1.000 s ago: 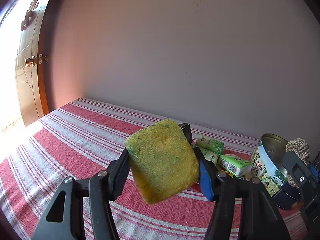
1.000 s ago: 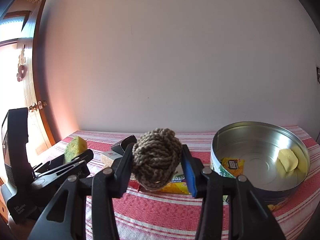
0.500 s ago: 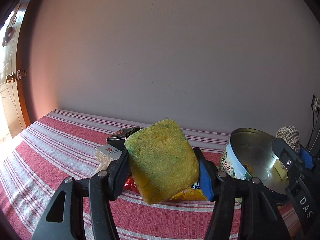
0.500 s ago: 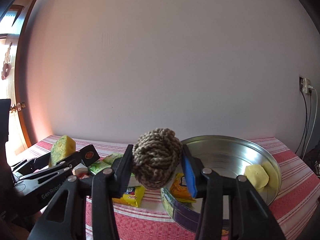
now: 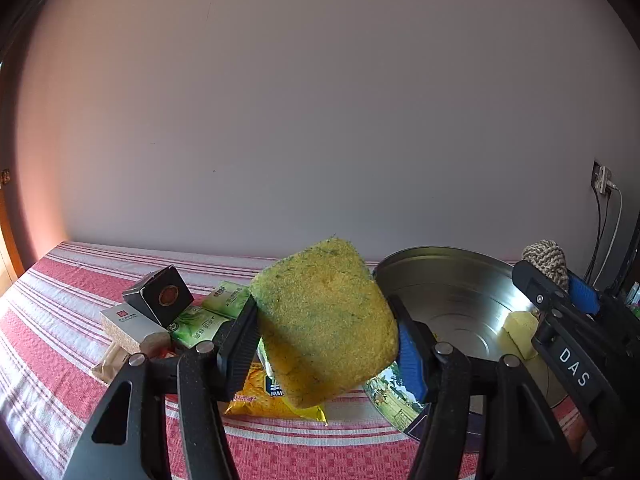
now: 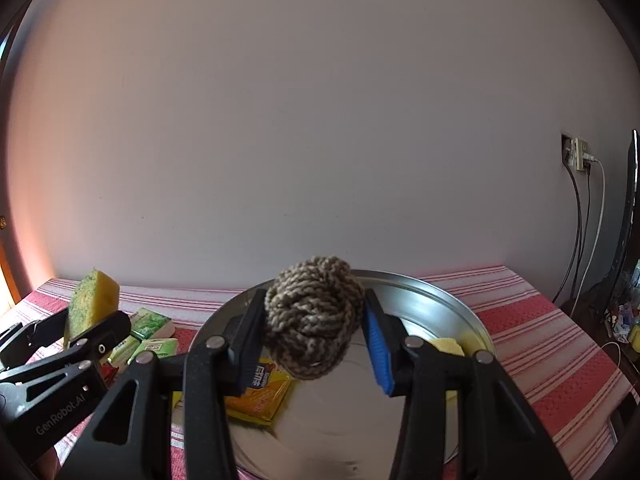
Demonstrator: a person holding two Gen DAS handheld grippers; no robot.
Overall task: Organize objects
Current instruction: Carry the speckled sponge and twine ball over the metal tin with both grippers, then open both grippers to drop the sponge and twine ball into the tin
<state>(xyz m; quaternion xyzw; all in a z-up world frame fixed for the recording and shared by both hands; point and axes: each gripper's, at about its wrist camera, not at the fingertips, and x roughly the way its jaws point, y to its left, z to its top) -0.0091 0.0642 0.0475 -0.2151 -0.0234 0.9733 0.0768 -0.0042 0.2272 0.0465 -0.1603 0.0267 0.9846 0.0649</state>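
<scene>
My left gripper [image 5: 326, 336] is shut on a yellow sponge [image 5: 326, 320] with a green scouring face, held above the striped cloth just left of a round metal tin [image 5: 452, 292]. My right gripper [image 6: 316, 328] is shut on a brown rope knot ball [image 6: 314, 316], held over the tin [image 6: 436, 300]. Inside the tin lie a yellow snack packet [image 6: 260, 396] and a pale yellow sponge piece [image 6: 448, 346]. In the right wrist view the left gripper [image 6: 76, 332] with its sponge [image 6: 94, 300] shows at the left. In the left wrist view the rope ball [image 5: 546, 258] shows at the right.
A black box [image 5: 160, 296], a white box [image 5: 124, 326], green tissue packs [image 5: 200, 322] and a yellow snack bag [image 5: 264, 400] lie on the red-and-white striped cloth [image 5: 60, 300] left of the tin. A plain wall stands close behind. Cables [image 6: 588, 232] hang from a wall socket at the right.
Both grippers have swung to the right with their loads. The tin has come to the middle of the right wrist view, under the rope ball. The door has left the left wrist view.
</scene>
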